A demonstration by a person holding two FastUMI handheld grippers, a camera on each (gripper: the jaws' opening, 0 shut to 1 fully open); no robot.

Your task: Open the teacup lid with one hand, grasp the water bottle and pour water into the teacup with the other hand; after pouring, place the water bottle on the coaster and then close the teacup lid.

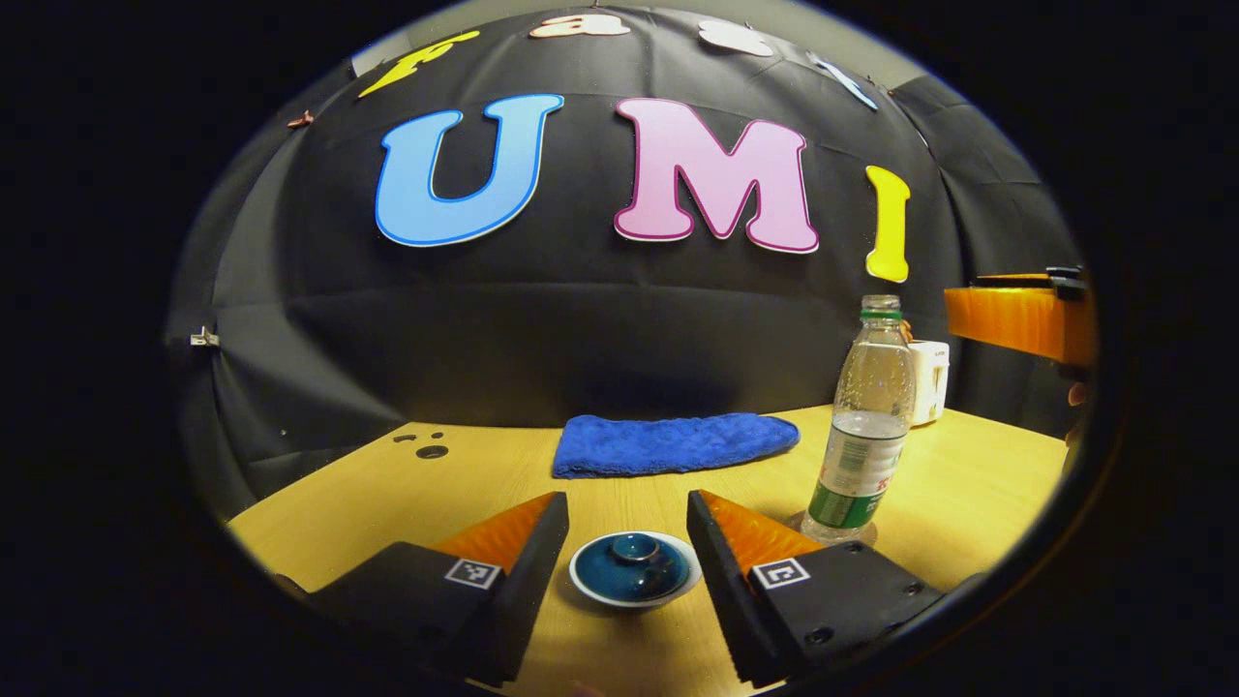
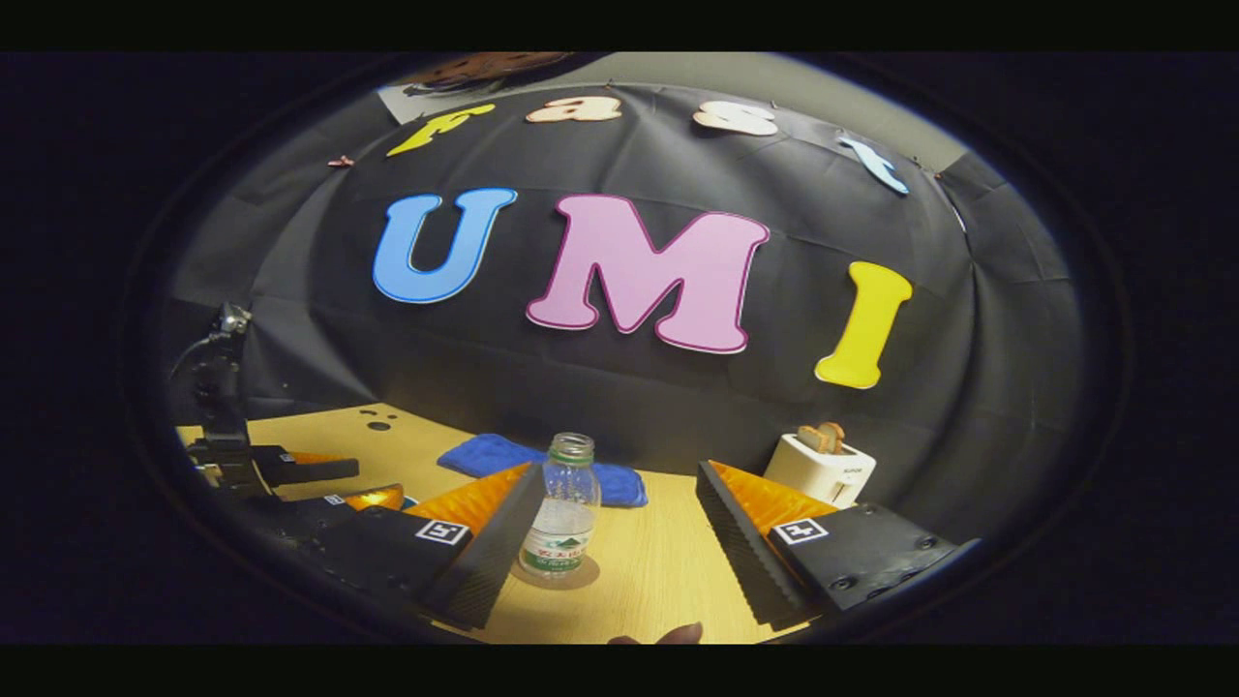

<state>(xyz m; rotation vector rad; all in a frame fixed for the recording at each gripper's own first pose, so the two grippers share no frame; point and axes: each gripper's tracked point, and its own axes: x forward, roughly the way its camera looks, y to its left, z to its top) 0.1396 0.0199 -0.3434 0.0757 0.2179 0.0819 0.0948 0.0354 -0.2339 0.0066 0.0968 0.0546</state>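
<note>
Left gripper [image 1: 627,542] open, straddling the small dark-blue lidded ceramic teacup [image 1: 634,569] on the wooden worktop [image 1: 968,494], lid on. Clear plastic water bottle [image 2: 561,513] stood upright, uncapped, just inside the open right gripper [image 2: 619,528], left finger nearer.

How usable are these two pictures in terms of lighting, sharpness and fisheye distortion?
Left gripper view: evenly lit and sharp; the clear plastic water bottle and the dark blue lidded teacup read clearly, and the wooden table's edges bow. Right gripper view: dimmer and softer; the white toaster lacks detail, and the bottle casts a faint shadow.
</note>
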